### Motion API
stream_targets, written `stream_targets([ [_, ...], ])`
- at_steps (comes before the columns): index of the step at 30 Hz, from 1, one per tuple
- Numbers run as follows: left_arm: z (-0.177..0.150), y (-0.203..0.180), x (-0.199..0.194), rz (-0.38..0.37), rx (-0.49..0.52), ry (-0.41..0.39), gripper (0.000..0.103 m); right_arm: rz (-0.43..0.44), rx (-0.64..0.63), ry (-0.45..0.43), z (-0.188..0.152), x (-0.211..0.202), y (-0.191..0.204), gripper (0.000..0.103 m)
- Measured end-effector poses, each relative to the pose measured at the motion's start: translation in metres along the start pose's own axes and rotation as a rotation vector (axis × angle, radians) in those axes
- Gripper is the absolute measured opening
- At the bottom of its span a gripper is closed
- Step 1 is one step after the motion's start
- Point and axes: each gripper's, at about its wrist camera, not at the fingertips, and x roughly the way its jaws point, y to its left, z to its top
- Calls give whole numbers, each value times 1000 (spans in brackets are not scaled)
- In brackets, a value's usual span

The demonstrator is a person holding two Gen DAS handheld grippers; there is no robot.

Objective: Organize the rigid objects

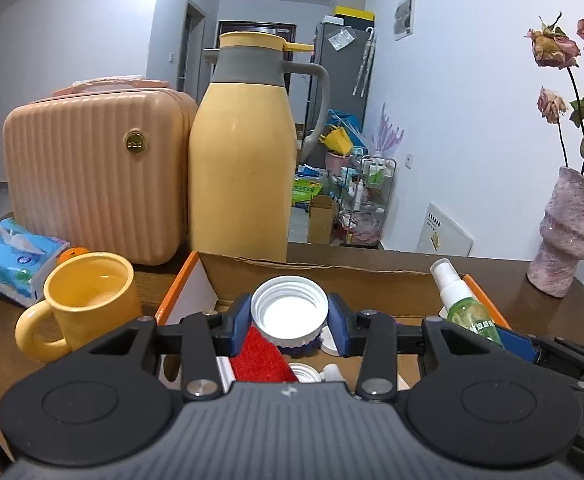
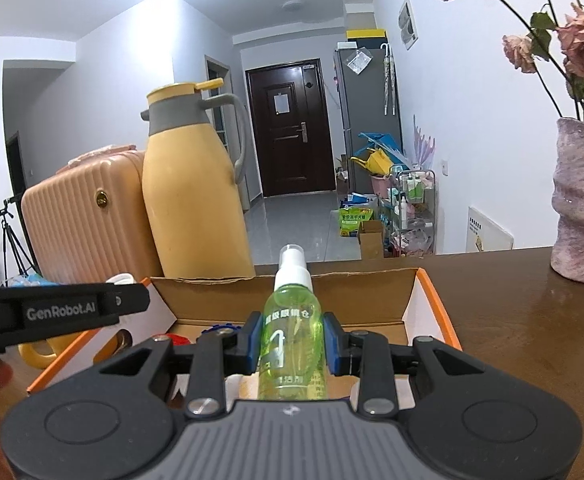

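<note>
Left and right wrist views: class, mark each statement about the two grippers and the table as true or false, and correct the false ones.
1. The left gripper is shut on a white cap. True.
2. The right gripper holds a red bottle. False: it is shut on a green spray bottle with a white nozzle.
3. The yellow mug sits inside the cardboard box. False: it stands on the table outside the box.
4. The yellow thermos jug stands upright beside a pink ribbed case. True.
5. The pink vase lies on its side. False: it stands upright, holding flowers.
</note>
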Motion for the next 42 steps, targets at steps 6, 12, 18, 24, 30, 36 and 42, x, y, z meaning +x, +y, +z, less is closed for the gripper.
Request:
stream_targets([
  [6, 1, 2, 11, 3, 34, 15, 67, 3, 0, 45, 4, 14, -6, 31],
  [12, 4, 12, 9, 58, 33, -20, 103, -51, 4, 42, 5, 11, -14, 81],
  [18, 8, 23, 9, 87, 14, -16, 103, -101, -16, 37, 7, 11, -15, 103],
  [24, 9, 26, 10, 97, 13, -14, 103, -96, -23, 33, 8, 9, -14, 103],
  [30, 9, 24, 3, 98, 17, -32, 103, -95, -24, 15, 8, -4, -14, 103],
  [36, 5, 25, -15, 104, 26, -57, 103, -94, -21, -8, 5, -25, -12, 103],
  [42, -4, 29, -47, 99, 32, -82, 103, -87, -16, -32, -2, -60, -10, 103],
])
